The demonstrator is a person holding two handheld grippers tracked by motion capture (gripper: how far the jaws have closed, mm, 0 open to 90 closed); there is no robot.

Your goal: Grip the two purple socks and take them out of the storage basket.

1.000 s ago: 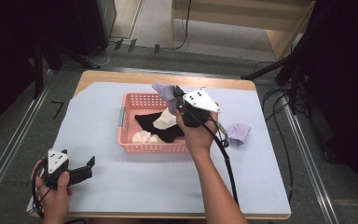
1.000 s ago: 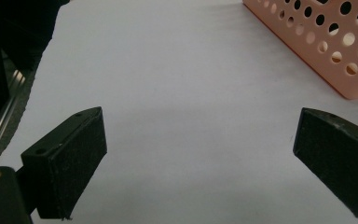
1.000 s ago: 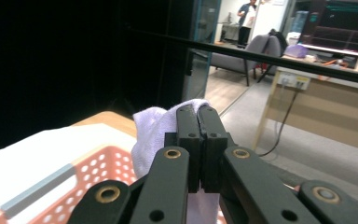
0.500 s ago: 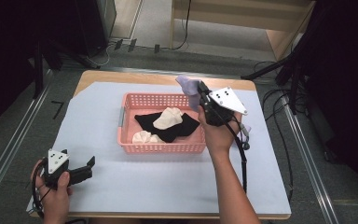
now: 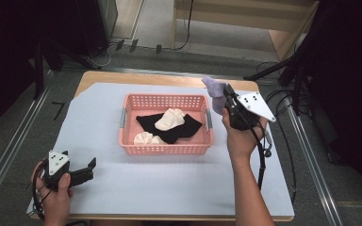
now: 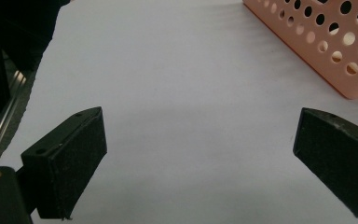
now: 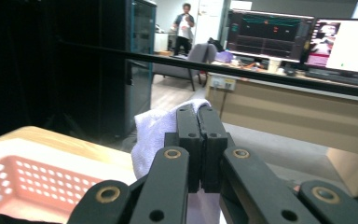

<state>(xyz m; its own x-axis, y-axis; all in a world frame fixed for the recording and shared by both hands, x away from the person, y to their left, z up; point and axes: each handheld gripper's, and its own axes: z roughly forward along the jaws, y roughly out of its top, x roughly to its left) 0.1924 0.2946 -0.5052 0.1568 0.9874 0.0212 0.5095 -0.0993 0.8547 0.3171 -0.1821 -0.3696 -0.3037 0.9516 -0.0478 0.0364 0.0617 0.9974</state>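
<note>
The lavender cloth (image 5: 213, 89) hangs pinched between the closed fingers (image 7: 189, 140) of the right gripper (image 5: 227, 94), draping off their left side, held in the air just past the far right corner of the pink basket (image 5: 165, 149). The left gripper (image 5: 90, 165) rests near the tabletop's (image 5: 169, 188) front left corner, its fingers (image 6: 70, 158) spread wide with nothing between them.
</note>
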